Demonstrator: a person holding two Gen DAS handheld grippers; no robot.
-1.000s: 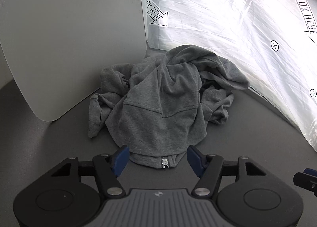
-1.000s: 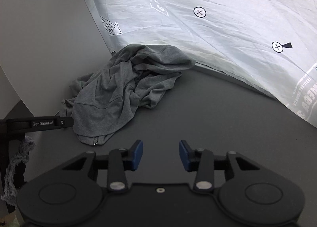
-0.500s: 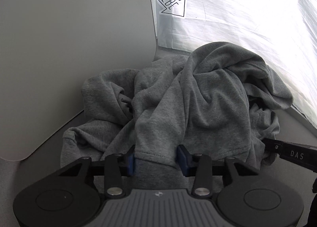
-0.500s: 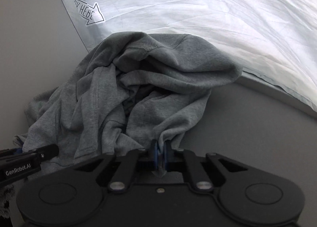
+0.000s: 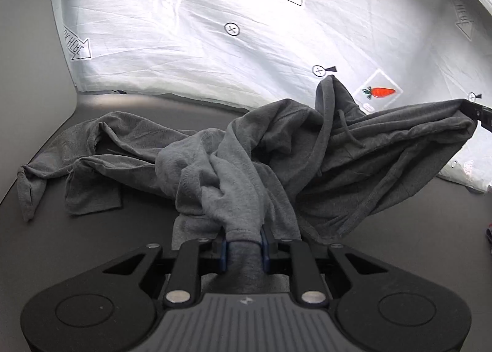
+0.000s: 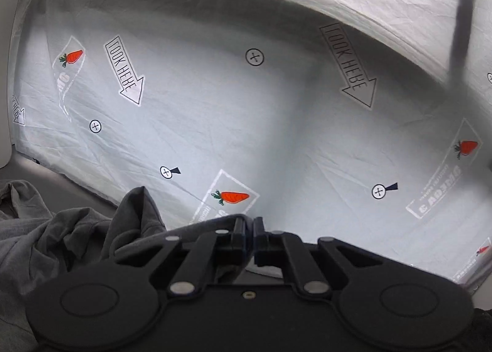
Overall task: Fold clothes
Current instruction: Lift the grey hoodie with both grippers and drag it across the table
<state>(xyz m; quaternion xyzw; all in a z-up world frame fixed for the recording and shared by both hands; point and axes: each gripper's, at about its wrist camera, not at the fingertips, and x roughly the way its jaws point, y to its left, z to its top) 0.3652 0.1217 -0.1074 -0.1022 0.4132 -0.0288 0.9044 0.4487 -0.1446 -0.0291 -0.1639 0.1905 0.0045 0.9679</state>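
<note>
Two hand-held grippers now clamped on grey hoodie [image 5: 276, 149], lifted, stretched apart

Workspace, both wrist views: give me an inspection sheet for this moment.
Surface: dark grey tabletop.
Job's things: grey hoodie, crumpled, stretched between both grippers, one sleeve trailing left on the table.
Clutter: small red and dark item at the right edge, cut off, cannot identify.
Grippers: left gripper shut on bunched fabric; right gripper shut on a hoodie edge.
Cables: nothing seen.
Surroundings: white printed sheet with carrots and arrows; pale panel.
</note>
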